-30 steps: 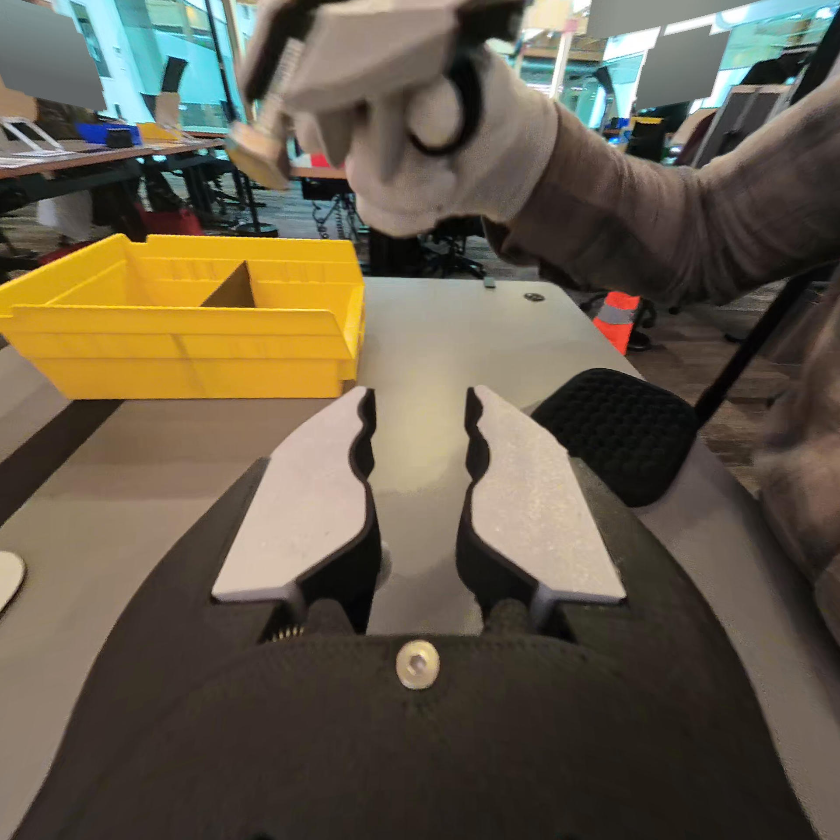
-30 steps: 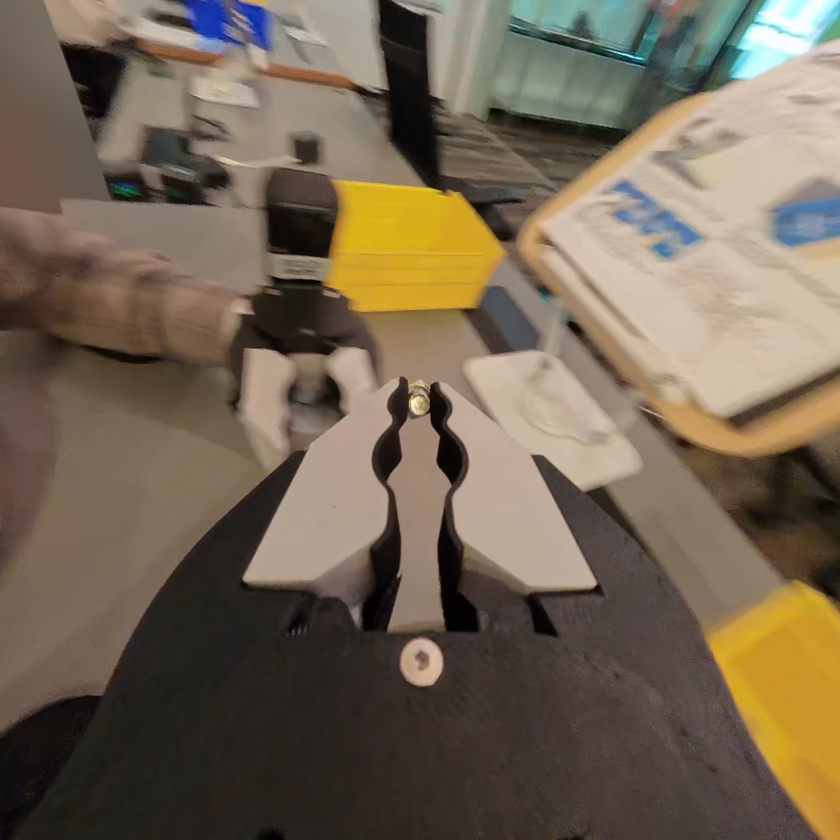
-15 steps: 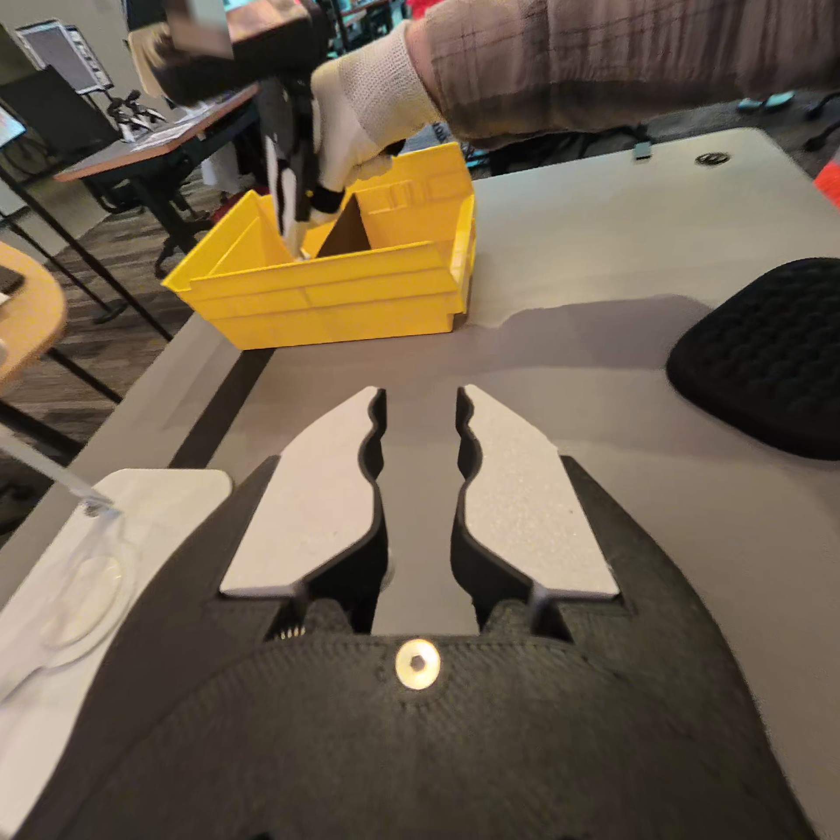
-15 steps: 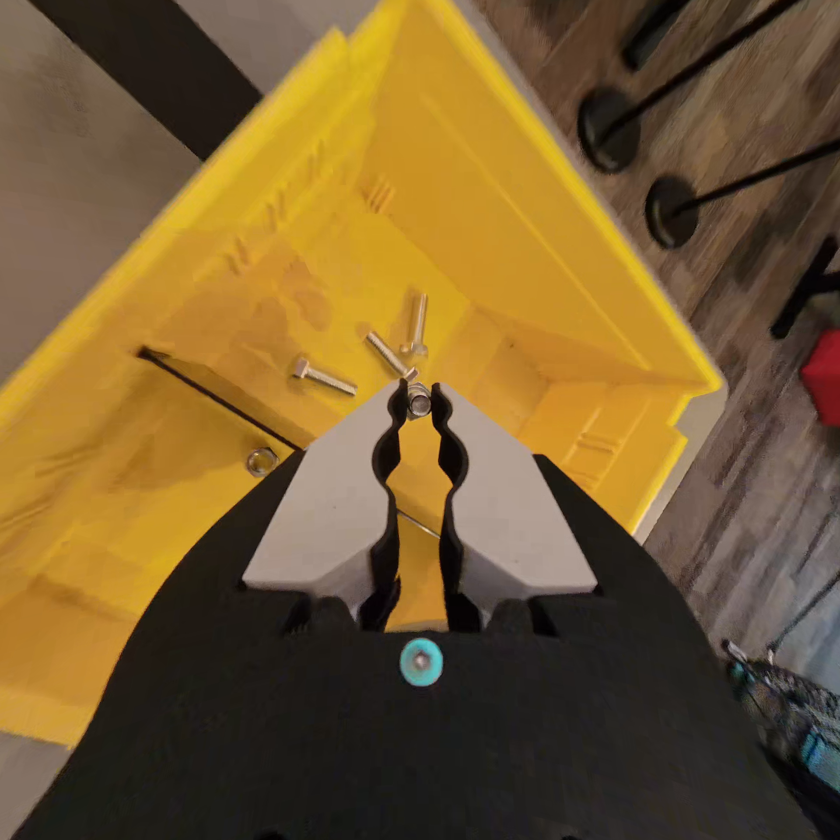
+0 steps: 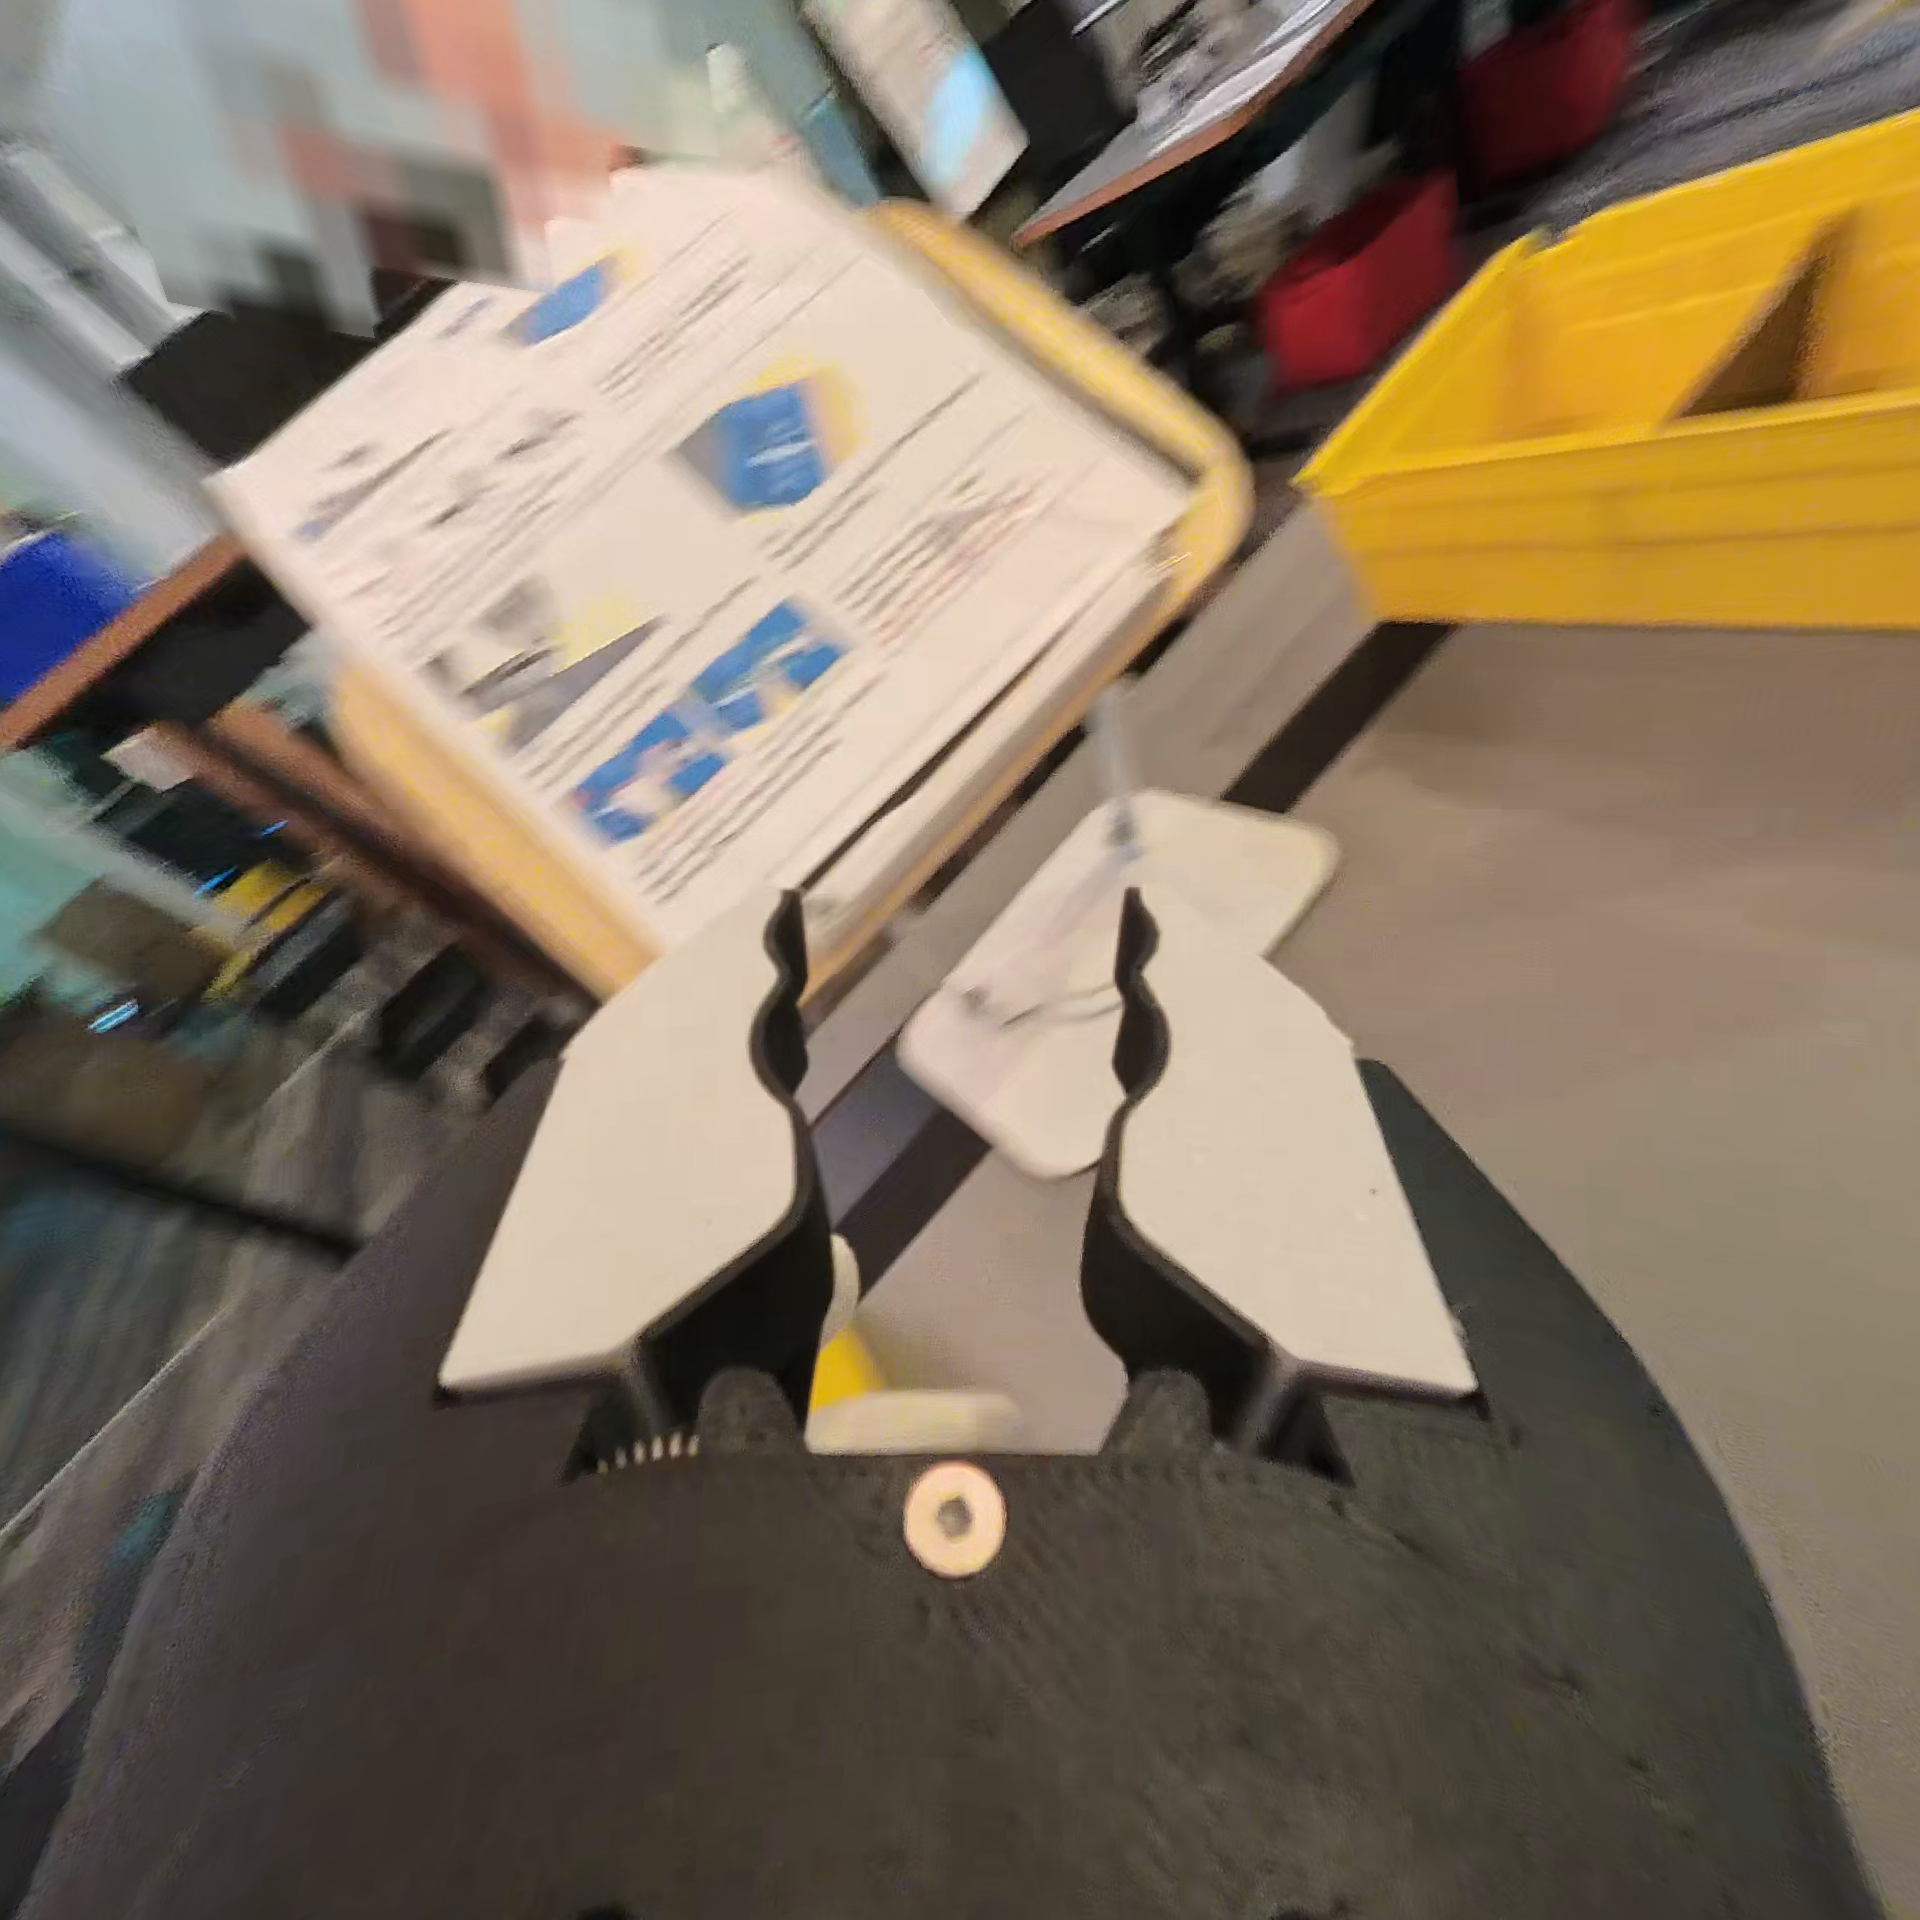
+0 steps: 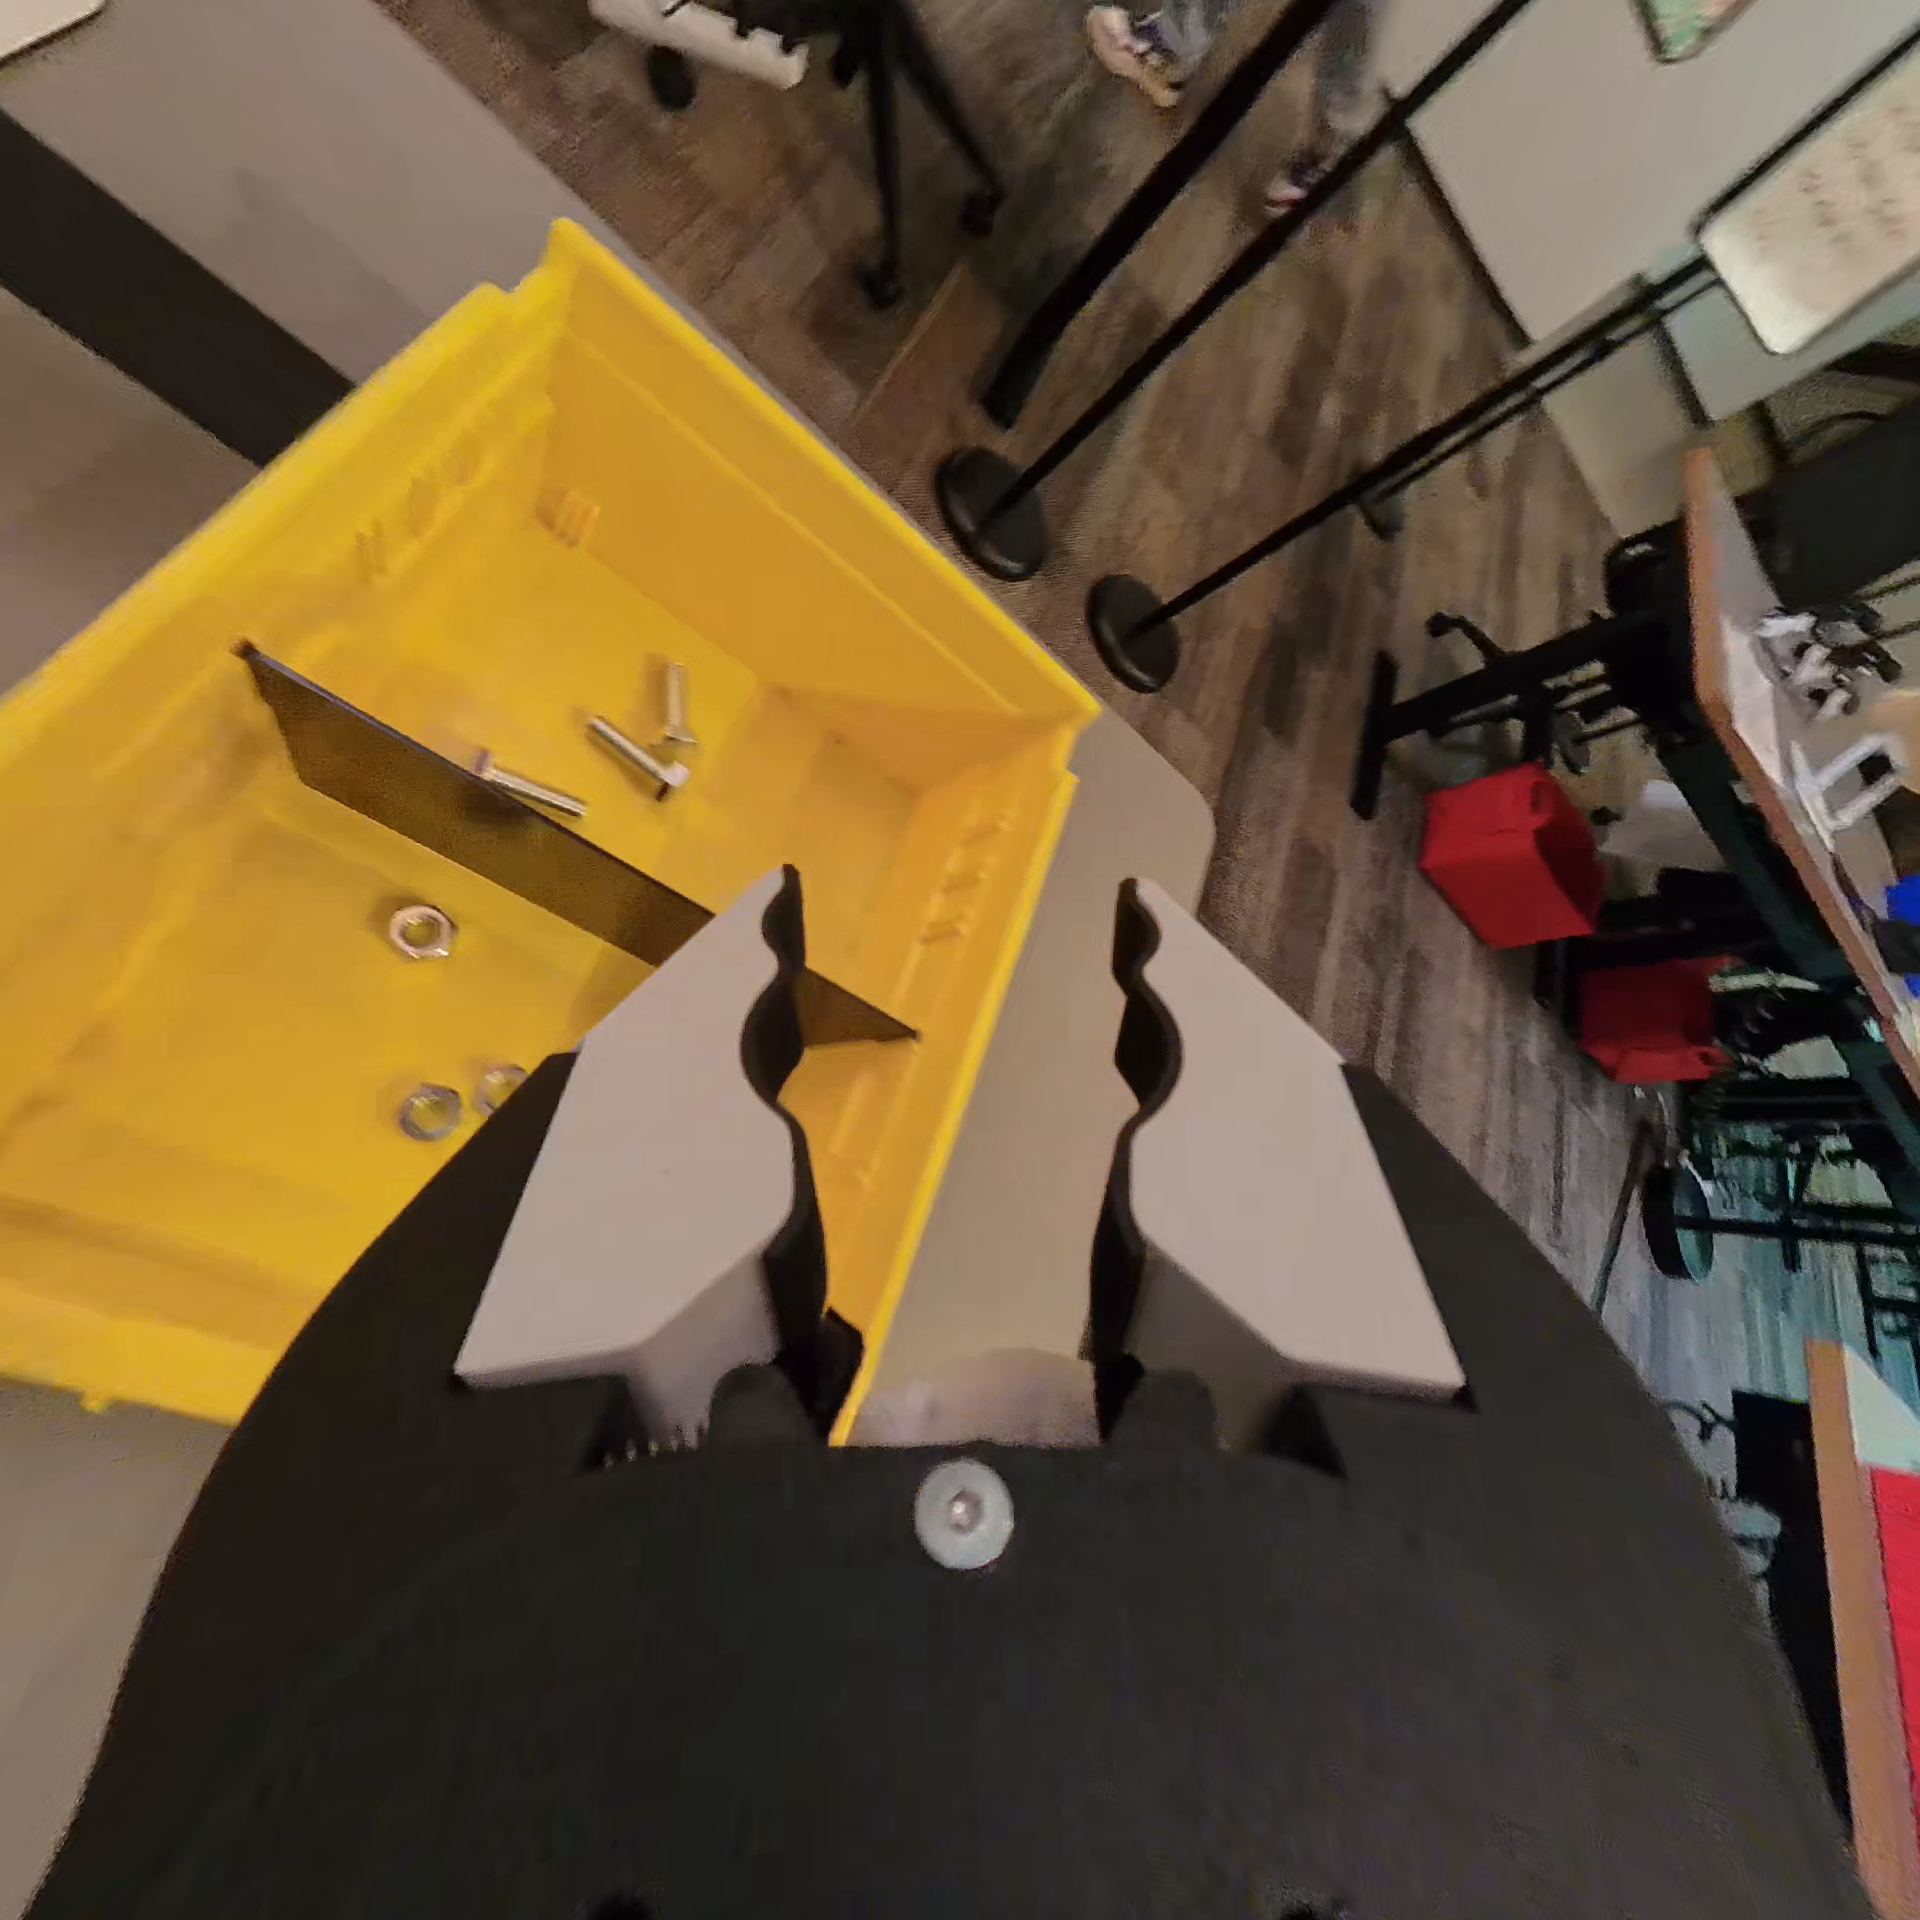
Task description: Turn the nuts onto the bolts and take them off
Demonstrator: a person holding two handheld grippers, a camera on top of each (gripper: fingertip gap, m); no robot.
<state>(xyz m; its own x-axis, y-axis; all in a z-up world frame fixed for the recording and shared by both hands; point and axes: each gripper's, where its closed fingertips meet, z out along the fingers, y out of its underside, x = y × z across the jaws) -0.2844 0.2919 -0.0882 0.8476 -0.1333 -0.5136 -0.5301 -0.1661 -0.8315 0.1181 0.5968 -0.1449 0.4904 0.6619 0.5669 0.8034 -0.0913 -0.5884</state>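
In the right wrist view, my right gripper (image 6: 961, 894) is open with nothing between its fingers, above the near right corner of a yellow bin (image 6: 644, 436). A black divider (image 6: 468, 821) splits the bin. Three silver bolts (image 6: 629, 753) lie in the far compartment and three nuts (image 6: 419, 928) in the near one. In the blurred left wrist view, my left gripper (image 5: 961, 914) is open and empty above the grey table (image 5: 1610, 987). The yellow bin also shows in the left wrist view (image 5: 1662, 499), at the upper right. No bolt or nut shows in that view.
A tilted board with printed sheets (image 5: 727, 540) stands on a white base (image 5: 1195, 883) at the table's left edge, just ahead of the left gripper. Beyond the bin the table ends; the floor holds black stand bases (image 6: 992, 520) and red boxes (image 6: 1507, 868). The left gripper's tips are roughly 50 centimeters from the right gripper's.
My right gripper opened, and the bolt it held at its tips is gone from between them. My left gripper opened wider and swung left, from the bin toward the printed board.
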